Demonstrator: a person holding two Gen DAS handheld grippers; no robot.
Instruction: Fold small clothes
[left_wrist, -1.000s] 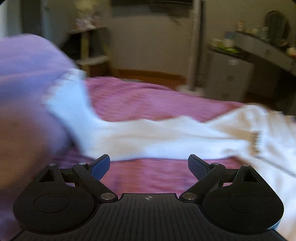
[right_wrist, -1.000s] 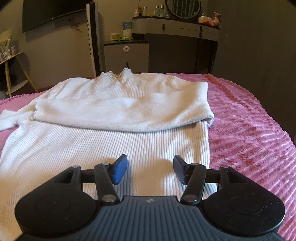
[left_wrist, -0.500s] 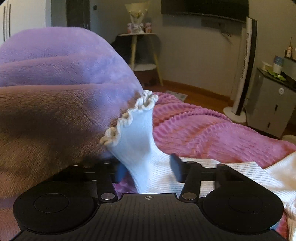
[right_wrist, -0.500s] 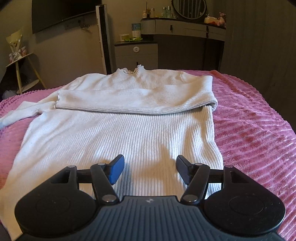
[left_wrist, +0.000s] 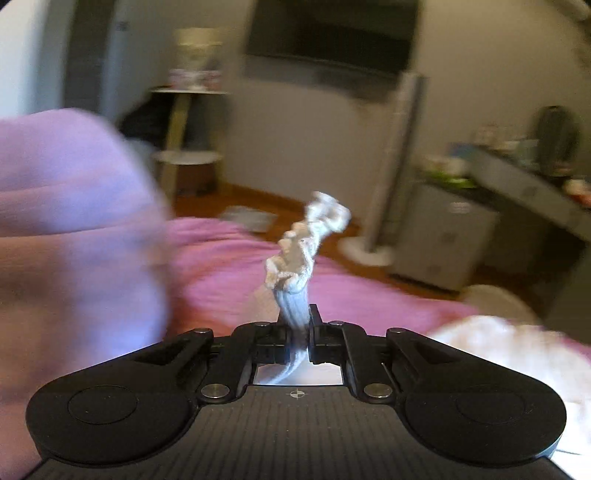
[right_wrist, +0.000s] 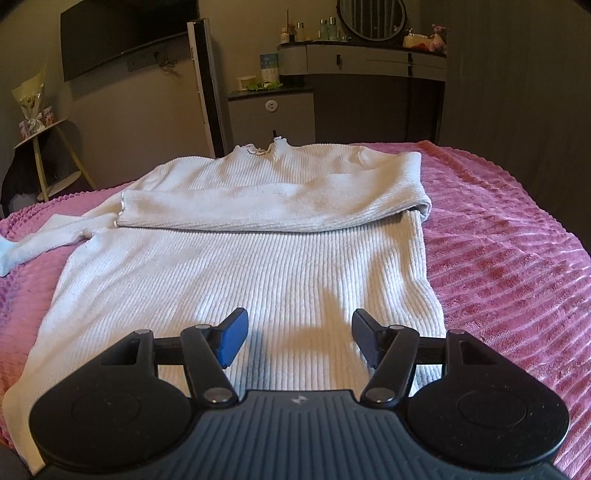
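Observation:
A white ribbed sweater (right_wrist: 258, 251) lies flat on the pink bedspread (right_wrist: 498, 258), its right sleeve folded across the chest and its left sleeve (right_wrist: 44, 240) stretched out to the left. My right gripper (right_wrist: 299, 338) is open and empty, hovering over the sweater's lower part. My left gripper (left_wrist: 298, 328) is shut on the frilled cuff (left_wrist: 306, 251) of the left sleeve, which sticks up between the jaws. The left wrist view is blurred by motion.
A purple blanket or pillow (left_wrist: 74, 229) bulks up at the left of the left gripper. Beyond the bed stand a tower fan (right_wrist: 205, 85), a grey cabinet (right_wrist: 273, 118), a dressing table with a mirror (right_wrist: 369, 62) and a small side table (right_wrist: 48, 155).
My left gripper has closed on the sleeve cuff and lifted it, swinging right. My right gripper has drawn back a little toward the hem and stays open.

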